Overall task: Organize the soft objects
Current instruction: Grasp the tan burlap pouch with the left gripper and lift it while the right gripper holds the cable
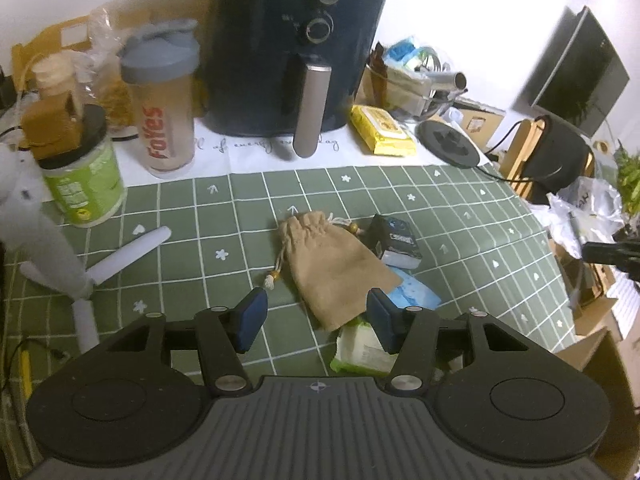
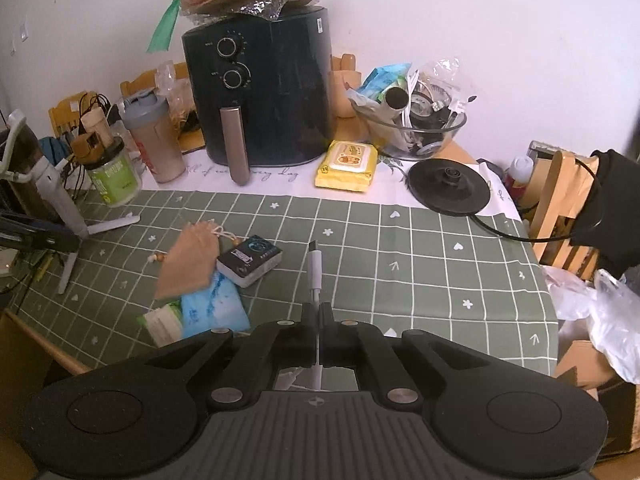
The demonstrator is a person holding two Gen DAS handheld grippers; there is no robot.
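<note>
- My left claw [image 1: 316, 314] hangs half open over the pouch [image 1: 336, 268], gripping nothing.
- My right claw [image 2: 318, 312] is clamped on a white cable [image 2: 314, 270], right of the pouch.

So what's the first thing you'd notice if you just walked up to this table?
Probably the big dark air fryer at the back by the wall, with bagged stuff piled on top. Next, the tan drawstring pouch on the green checked tablecloth, and the right hand-held gripper shut on a white cable.
</note>
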